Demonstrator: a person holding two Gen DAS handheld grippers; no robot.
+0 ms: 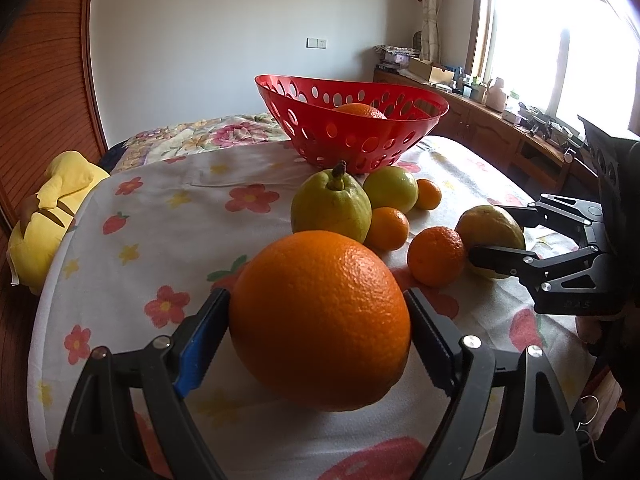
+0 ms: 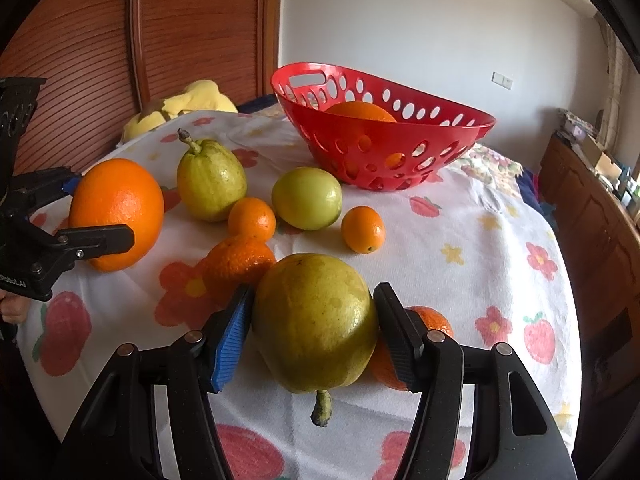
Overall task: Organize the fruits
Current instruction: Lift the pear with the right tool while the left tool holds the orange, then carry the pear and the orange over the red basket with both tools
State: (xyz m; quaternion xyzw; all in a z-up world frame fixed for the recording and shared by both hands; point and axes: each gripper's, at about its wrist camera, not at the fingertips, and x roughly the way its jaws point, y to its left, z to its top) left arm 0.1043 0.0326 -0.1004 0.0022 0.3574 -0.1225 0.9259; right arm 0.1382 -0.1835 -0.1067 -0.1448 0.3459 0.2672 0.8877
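A smooth yellow-green pear (image 2: 316,328) is clamped by the right gripper (image 2: 314,332), stem toward the camera; a large orange (image 1: 320,320) is clamped by the left gripper (image 1: 318,332).

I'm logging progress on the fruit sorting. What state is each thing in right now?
Red perforated plastic basket: upright on the cloth, one orange inside.
Large orange: on the cloth, clamped by the left gripper.
Yellow-green pear, stem toward the camera: lying down, clamped by the right gripper.
Second pear, stem up: loose, upright.
Round green fruit: loose.
Small mandarins: loose.
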